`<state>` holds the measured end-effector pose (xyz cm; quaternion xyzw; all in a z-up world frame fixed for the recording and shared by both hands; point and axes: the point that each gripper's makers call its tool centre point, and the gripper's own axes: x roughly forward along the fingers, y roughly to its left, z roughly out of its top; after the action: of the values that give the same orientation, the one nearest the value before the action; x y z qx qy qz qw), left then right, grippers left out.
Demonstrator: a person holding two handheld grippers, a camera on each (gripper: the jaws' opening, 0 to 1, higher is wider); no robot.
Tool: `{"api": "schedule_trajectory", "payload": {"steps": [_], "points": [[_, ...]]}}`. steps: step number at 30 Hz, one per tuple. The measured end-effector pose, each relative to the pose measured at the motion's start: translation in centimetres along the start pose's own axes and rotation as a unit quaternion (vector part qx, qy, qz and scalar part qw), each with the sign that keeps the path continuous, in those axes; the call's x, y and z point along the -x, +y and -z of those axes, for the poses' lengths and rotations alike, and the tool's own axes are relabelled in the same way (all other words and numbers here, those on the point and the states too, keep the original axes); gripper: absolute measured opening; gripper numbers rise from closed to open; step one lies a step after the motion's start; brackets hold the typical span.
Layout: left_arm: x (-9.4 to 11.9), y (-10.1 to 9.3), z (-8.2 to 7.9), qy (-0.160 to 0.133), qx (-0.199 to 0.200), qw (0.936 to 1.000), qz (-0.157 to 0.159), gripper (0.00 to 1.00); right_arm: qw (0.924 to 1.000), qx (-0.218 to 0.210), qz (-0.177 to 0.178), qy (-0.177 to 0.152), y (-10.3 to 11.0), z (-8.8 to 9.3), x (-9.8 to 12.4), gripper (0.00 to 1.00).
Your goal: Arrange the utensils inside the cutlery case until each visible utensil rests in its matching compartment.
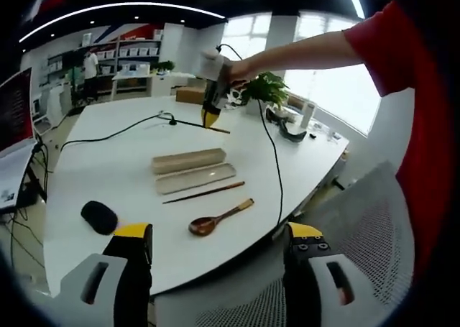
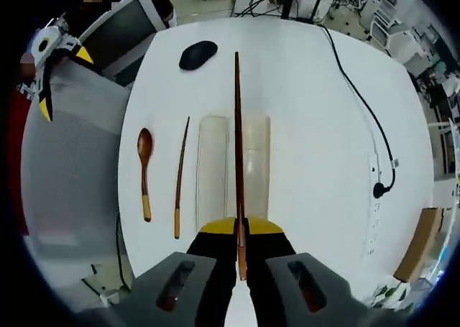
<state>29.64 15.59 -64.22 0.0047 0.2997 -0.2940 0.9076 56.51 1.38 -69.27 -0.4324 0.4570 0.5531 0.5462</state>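
Left gripper view. Left gripper (image 1: 218, 248): nearest the camera, jaws spread wide with nothing between them, hanging over the near edge of the white table (image 1: 108, 162). Grey mesh chair back (image 1: 359, 226): below and to the right of that edge. Wooden spoon (image 1: 219, 218): lies on the table near the near edge, bowl toward the left. Loose chopstick (image 1: 203, 192): just beyond the spoon, roughly parallel to it. Cutlery case (image 1: 188, 160): toward the middle of the table, beige, with its separate lid (image 1: 195, 177) lying just beside it on the near side. Black mouse (image 1: 99, 217): near the table's left near corner. Right gripper (image 1: 210, 116): held above the far part of the table by a person's hand (image 1: 237, 72), sleeve red, with a second chopstick (image 1: 205, 126) in its jaws. Black cable (image 1: 272, 154): trails across the table toward the right edge. Potted plant (image 1: 267, 90): at the far edge.

Right gripper view. Right gripper (image 2: 241, 233): jaws pressed together, pinching the near end of the held chopstick (image 2: 238, 147), which reaches out over the seam between case (image 2: 255, 162) and lid (image 2: 212, 165). Loose chopstick (image 2: 180, 176) and spoon (image 2: 144, 170): left of the lid, side by side, apart. Mouse (image 2: 198, 54): near the far edge. Left gripper (image 2: 46, 75): off the table's left edge.
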Motion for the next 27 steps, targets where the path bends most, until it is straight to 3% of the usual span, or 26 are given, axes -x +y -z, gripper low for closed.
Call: {"api": "schedule_trajectory", "payload": {"steps": [4,11,13,15,16,20,24,27], "points": [[0.1,0.3,0.1,0.001,0.003,1.0000,-0.003,0.79,0.9996,-0.028,-0.002,-0.005,-0.8,0.1,-0.5,0.00],[0.0,0.1,0.3,0.011,-0.002,0.9999,0.003,0.78,0.9993,-0.037,0.010,-0.003,-0.6,0.8,-2.0,0.00],[-0.1,0.0,0.6,0.021,-0.003,0.9998,0.003,0.78,0.9982,-0.055,0.012,-0.020,-0.8,0.6,-2.4,0.00],[-0.1,-0.2,0.5,0.022,-0.008,0.9997,0.007,0.79,0.9952,-0.090,-0.002,-0.038,0.3,0.2,-3.3,0.00],[-0.1,-0.3,0.5,0.022,-0.011,0.9997,0.007,0.79,0.9952,-0.081,-0.034,-0.043,2.2,0.1,-4.0,0.00],[0.1,0.2,0.3,0.013,-0.008,0.9999,-0.002,0.79,0.9967,-0.072,-0.021,-0.032,3.1,0.7,-5.6,0.00],[0.1,0.2,0.4,0.016,-0.008,0.9998,-0.004,0.79,0.9988,-0.049,-0.007,0.002,2.2,1.6,-6.0,0.00],[0.1,0.2,0.4,0.016,-0.011,0.9998,-0.004,0.79,0.9990,-0.044,-0.001,0.001,1.3,1.2,-5.7,0.00]]}}
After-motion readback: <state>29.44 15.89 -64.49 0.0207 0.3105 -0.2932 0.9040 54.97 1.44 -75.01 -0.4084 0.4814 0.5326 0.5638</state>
